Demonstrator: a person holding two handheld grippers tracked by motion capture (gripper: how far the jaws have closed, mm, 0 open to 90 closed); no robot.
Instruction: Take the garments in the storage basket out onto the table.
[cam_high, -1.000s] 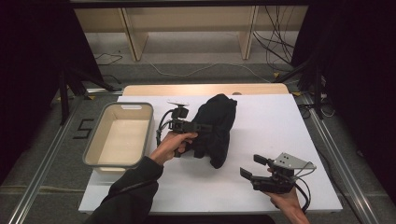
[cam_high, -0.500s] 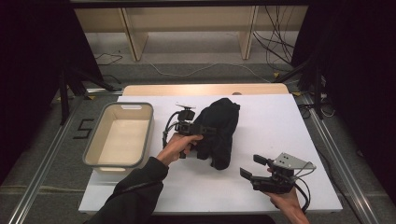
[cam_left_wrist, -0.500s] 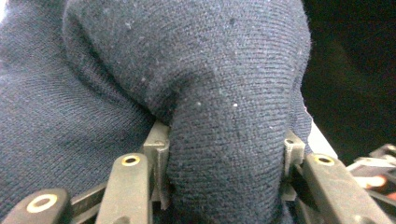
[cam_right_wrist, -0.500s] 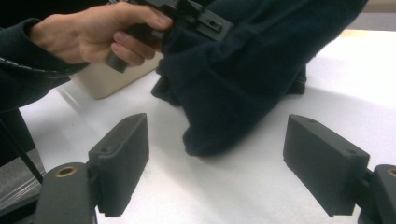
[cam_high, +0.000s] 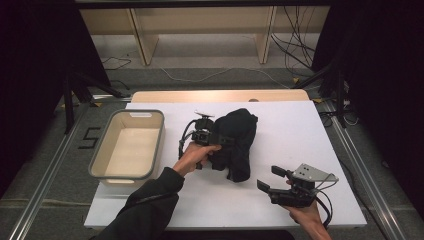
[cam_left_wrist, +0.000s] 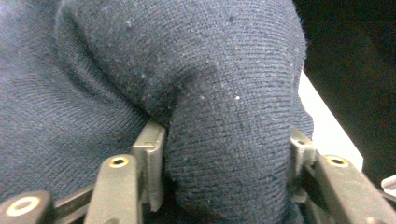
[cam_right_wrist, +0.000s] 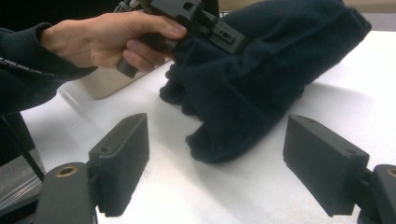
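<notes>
The dark garment (cam_left_wrist: 224, 107) is a fine-ribbed knit cloth, matt, dotted with pale lint. The left gripper (cam_left_wrist: 224, 182) has matt grey plastic-looking jaws with brass-coloured rivets. The right gripper (cam_right_wrist: 219, 163) carries matt black pads (cam_right_wrist: 122, 161) with a finely ribbed face. The table (cam_high: 300, 130) is smooth matt white. The bin (cam_high: 159, 145) looks like smooth plastic, grey-rimmed.

One readable mark: a black "5" (cam_high: 90, 137) on the grey floor, just off the table's (cam_high: 300, 120) left edge, beside the bin's (cam_high: 160, 145) far-left corner. No other text, labels or brands legible anywhere, incl. both gripper views.
</notes>
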